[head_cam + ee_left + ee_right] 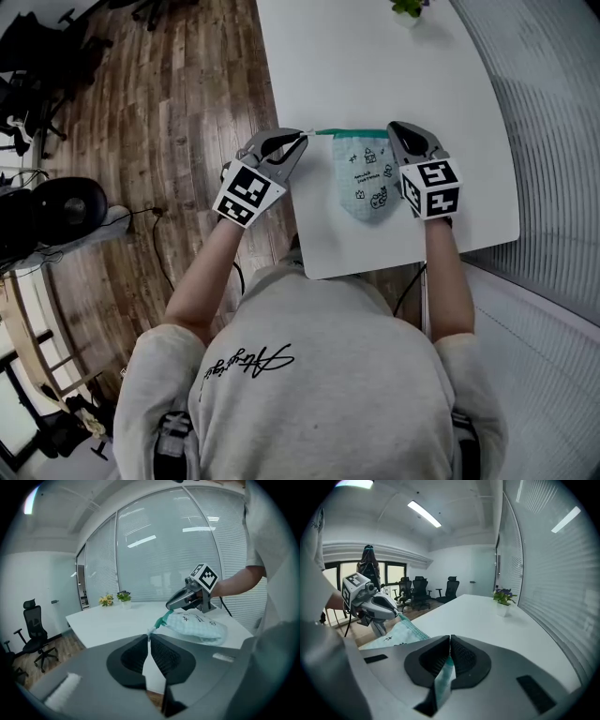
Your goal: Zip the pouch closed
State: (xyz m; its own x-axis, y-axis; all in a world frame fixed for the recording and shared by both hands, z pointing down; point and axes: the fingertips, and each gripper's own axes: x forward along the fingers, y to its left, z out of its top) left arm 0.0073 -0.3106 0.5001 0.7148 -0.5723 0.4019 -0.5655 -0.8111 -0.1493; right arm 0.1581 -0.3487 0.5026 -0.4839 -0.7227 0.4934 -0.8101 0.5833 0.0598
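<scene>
Pouch (364, 178) is being held flat on the white counter (356, 56), close to its near edge, w/ the rounded bottom toward the person and the green zip (352, 132) along the far side.

The zip line is being stretched taut betw. the two tools. The left tongs (302, 139) are being pinched nearly together on a thin white tab (150, 635), prob. the slider's pull, just past the pouch's left corner. The right tongs (393, 127) are being clamped narrow on teal fabric at the right corner.

Judged from that, the run is being finished or is already done. Whether the teeth are meeting all along can't be told, so a check and the release are being left to do.

Room: the counter's near and left edges are being crowded, w/ wood floor (187, 94) under the left tool. Farther off, open counter is being offered up to a small potted plant (409, 7).
</scene>
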